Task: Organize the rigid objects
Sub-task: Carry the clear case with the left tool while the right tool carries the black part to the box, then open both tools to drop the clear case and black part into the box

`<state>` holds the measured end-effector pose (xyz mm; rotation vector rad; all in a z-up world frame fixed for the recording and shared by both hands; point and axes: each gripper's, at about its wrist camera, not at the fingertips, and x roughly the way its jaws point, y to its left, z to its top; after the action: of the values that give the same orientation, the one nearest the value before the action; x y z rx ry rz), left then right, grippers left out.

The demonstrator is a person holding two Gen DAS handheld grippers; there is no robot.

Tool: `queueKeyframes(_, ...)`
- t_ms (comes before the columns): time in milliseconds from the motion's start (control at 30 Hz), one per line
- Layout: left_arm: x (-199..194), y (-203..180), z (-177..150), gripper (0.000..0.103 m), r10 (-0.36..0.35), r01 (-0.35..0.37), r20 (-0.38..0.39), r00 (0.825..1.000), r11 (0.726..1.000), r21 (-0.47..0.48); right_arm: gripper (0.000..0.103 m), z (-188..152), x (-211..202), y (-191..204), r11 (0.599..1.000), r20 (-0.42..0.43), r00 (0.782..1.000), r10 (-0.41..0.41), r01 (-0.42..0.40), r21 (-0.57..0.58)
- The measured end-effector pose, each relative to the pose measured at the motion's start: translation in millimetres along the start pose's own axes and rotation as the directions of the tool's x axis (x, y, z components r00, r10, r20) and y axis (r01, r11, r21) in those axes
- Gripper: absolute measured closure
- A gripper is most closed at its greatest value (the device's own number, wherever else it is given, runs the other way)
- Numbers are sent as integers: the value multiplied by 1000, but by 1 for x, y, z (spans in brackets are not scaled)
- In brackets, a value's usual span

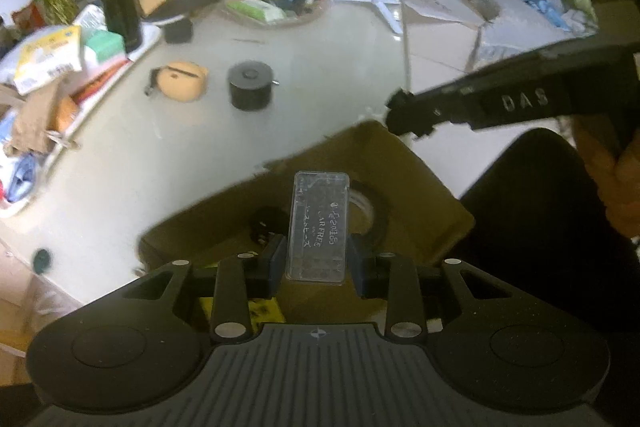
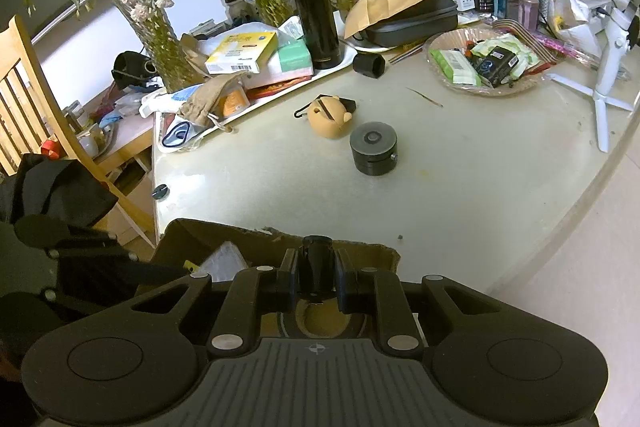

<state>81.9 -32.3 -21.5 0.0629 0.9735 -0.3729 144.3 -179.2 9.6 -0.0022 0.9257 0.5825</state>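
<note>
presently, item one: clear plastic case [image 1: 318, 227], rigid, light, slick-walled, likely brittle at the corners; best taken across its long flat sides. left hand-held gripper [image 1: 316, 259] is closed to the case's width, holding its near end above the cardboard box [image 1: 400, 155]. item two: small black cylinder [image 2: 316, 267], stiff, probably light; right hand-held gripper [image 2: 316, 281] pinches it narrowly, upright, over the same box. beyond the box on the worktop [image 2: 460, 187]: black round puck [image 2: 374, 151], tan pouch [image 2: 330, 121].

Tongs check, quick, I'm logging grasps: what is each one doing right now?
Left tongs: shut on the clear plastic case, above the cardboard box.
Right tongs: shut on the small black cylinder.
</note>
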Motion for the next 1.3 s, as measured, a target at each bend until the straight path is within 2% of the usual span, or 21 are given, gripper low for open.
queueKeyframes(133, 3, 2, -9, 68, -16, 16, -11, 1000, 1000, -16, 82, -1, 2, 1, 1000, -7, 1000, 0, 0, -1)
queueKeyframes(167, 1, 3, -11, 66, -19, 19, -4, 1000, 1000, -15, 82, -1, 2, 0, 1000, -8, 1000, 0, 0, 1)
queueKeyframes(233, -4, 3, -14, 54, -7, 7, 13, 1000, 1000, -15, 82, -3, 2, 0, 1000, -10, 1000, -1, 1, 3)
queueKeyframes(267, -6, 3, -16, 52, 5, -5, 20, 1000, 1000, -11, 82, -4, 1, -1, 1000, -12, 1000, -2, 2, 5)
queueKeyframes(367, -14, 2, -20, 52, 54, -55, 40, 998, 998, 15, 82, -7, 1, -2, 1000, -15, 1000, -2, 2, 10)
queueKeyframes(467, -24, 5, -23, 52, 82, -83, 72, 994, 997, 1, 82, -9, 0, -3, 1000, -17, 1000, 1, 0, 18)
queueKeyframes(800, -38, 23, -28, 52, 110, -102, 101, 989, 991, -85, 82, -18, 2, 1, 1000, -46, 999, 19, -18, 15)
queueKeyframes(1167, -42, 28, -32, 52, 116, -106, 101, 988, 989, -102, 81, -20, 3, 19, 996, -90, 993, 79, -81, -22)
queueKeyframes(1233, -41, 28, -32, 52, 125, -116, 101, 987, 988, -98, 69, -19, 4, 21, 994, -101, 990, 101, -104, -22)
queueKeyframes(1300, -41, 27, -32, 52, 130, -120, 102, 986, 988, -95, 44, -18, 4, 22, 994, -95, 990, 104, -107, -23)
